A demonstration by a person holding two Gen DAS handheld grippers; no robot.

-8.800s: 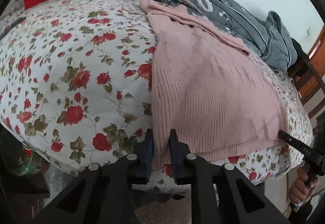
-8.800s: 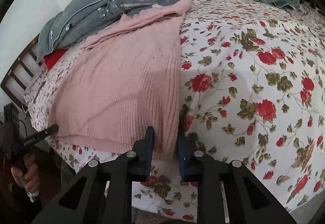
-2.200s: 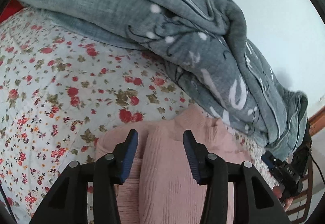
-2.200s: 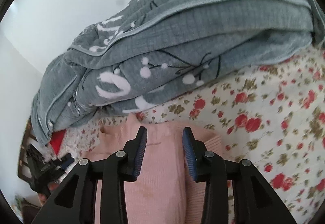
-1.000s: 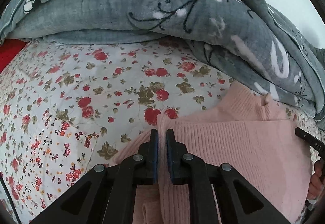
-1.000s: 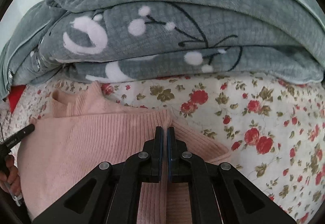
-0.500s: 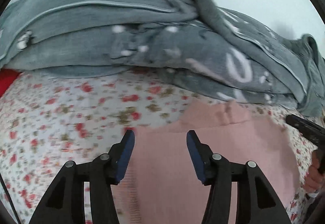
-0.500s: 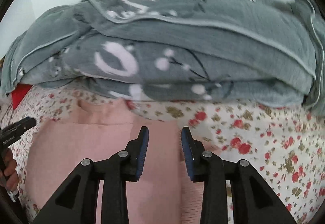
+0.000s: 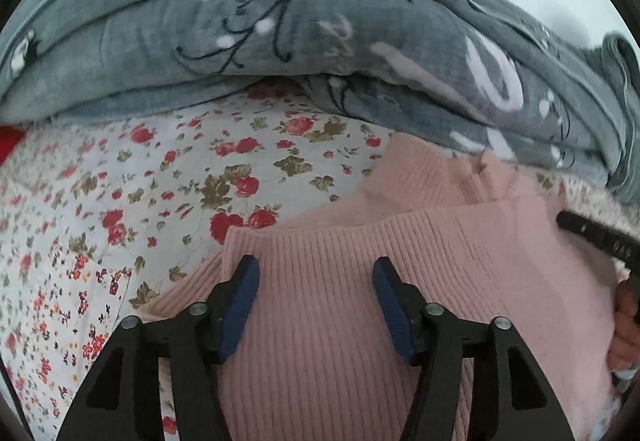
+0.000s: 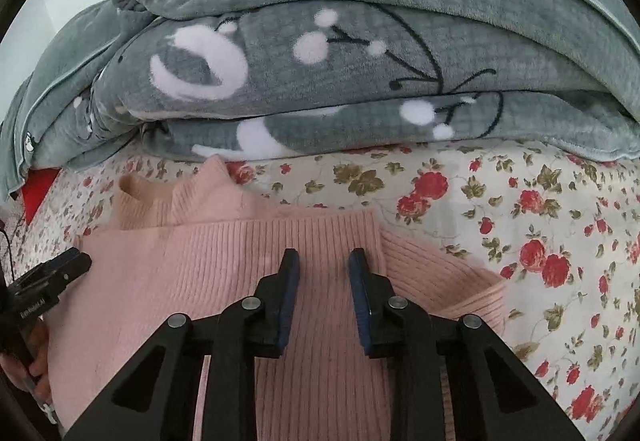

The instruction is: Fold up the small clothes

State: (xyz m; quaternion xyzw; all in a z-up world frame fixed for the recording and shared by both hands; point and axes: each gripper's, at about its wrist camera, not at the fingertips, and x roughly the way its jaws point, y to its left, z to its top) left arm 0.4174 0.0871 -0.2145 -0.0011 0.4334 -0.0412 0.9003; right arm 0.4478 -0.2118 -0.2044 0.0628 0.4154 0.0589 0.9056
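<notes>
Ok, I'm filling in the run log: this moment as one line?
fold laid | left gripper open | right gripper open | pink sweater doubled on floral sheet

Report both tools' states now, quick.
Left tool: open, holding nothing, over the pink sweater.
Right tool: open, holding nothing, over the same sweater.

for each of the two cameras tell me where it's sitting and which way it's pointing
Left wrist: on the left gripper, above the pink ribbed knit sweater, facing the grey plush blanket; the other hand's gripper shows at right.
Right wrist: on the right gripper, facing likewise; the other gripper shows at left.
Shared: sweater, blanket, floral bedsheet.
</notes>
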